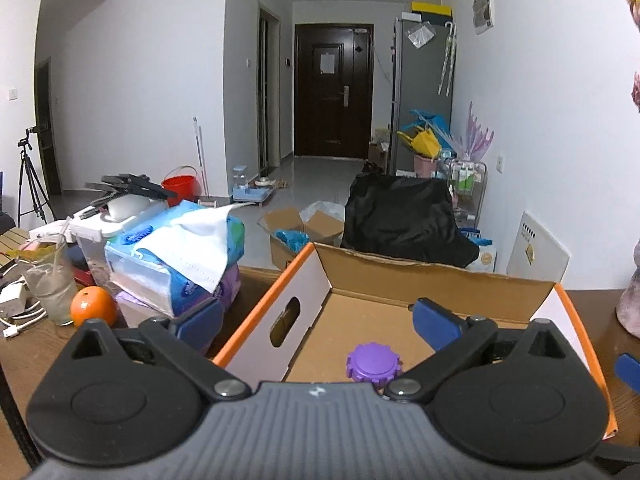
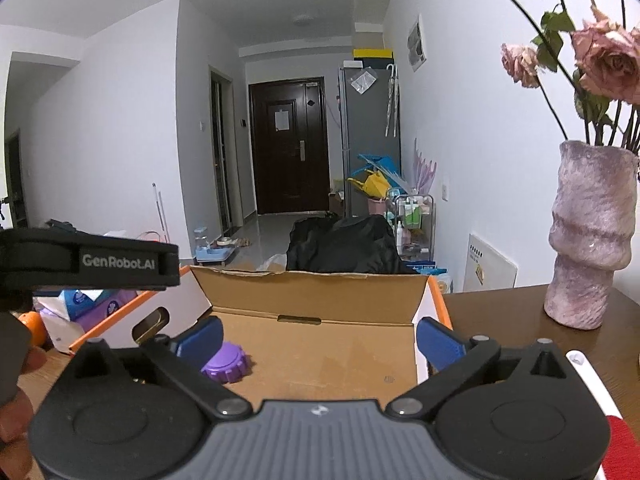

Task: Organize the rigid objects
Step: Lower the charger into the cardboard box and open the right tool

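Observation:
An open cardboard box (image 1: 432,276) with orange edges stands on the brown table; it also shows in the right wrist view (image 2: 316,288). A purple ridged cap (image 1: 374,362) lies on the box floor, also seen in the right wrist view (image 2: 227,362). My left gripper (image 1: 316,326) is open and empty, over the box's near left side. My right gripper (image 2: 320,338) is open and empty, over the box's near edge, with the cap beside its left finger.
Tissue packs (image 1: 180,256), an orange (image 1: 93,306), a plastic cup (image 1: 52,284) and cables lie left of the box. A pink vase (image 2: 588,236) with dried roses stands on the table at right. A white object (image 2: 592,384) lies near the right gripper.

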Demonstrator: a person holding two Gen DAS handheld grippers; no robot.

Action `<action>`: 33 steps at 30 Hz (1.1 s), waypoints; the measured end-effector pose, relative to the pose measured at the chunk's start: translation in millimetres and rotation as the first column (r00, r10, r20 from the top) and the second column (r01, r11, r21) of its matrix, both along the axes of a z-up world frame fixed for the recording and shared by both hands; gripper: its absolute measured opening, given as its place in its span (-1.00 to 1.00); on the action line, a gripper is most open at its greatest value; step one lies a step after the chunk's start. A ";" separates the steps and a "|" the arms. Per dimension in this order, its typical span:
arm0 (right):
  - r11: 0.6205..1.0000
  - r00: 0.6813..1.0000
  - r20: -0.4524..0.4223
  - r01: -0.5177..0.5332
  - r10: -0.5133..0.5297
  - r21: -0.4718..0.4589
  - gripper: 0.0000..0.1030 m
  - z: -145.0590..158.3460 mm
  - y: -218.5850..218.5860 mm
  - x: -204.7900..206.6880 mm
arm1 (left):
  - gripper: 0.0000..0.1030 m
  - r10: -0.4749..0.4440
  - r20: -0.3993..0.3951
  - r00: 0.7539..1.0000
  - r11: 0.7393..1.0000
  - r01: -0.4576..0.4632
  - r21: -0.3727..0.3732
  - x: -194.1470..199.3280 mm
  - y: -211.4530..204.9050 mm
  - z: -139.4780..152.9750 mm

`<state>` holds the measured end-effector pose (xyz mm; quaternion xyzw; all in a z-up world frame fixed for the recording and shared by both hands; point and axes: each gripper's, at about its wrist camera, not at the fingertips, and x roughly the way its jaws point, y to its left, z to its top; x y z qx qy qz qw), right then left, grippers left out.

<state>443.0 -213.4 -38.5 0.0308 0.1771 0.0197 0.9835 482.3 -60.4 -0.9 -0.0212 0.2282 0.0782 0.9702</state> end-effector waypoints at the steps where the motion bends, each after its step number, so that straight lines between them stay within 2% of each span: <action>1: 1.000 1.000 0.003 -0.002 0.002 0.000 1.00 0.8 -0.5 -2.6 | 1.00 0.003 0.005 1.000 1.000 -0.003 -0.003 -3.4 1.4 1.8; 21: 0.999 0.998 0.056 -0.031 0.031 -0.011 1.00 15.5 -7.5 -79.5 | 1.00 0.030 0.063 0.998 1.000 -0.031 0.006 -86.2 24.1 16.0; 33: 0.998 0.997 0.046 -0.055 0.057 -0.036 1.00 15.7 -0.7 -131.4 | 1.00 0.018 0.069 0.997 1.000 -0.018 0.010 -144.1 38.3 16.3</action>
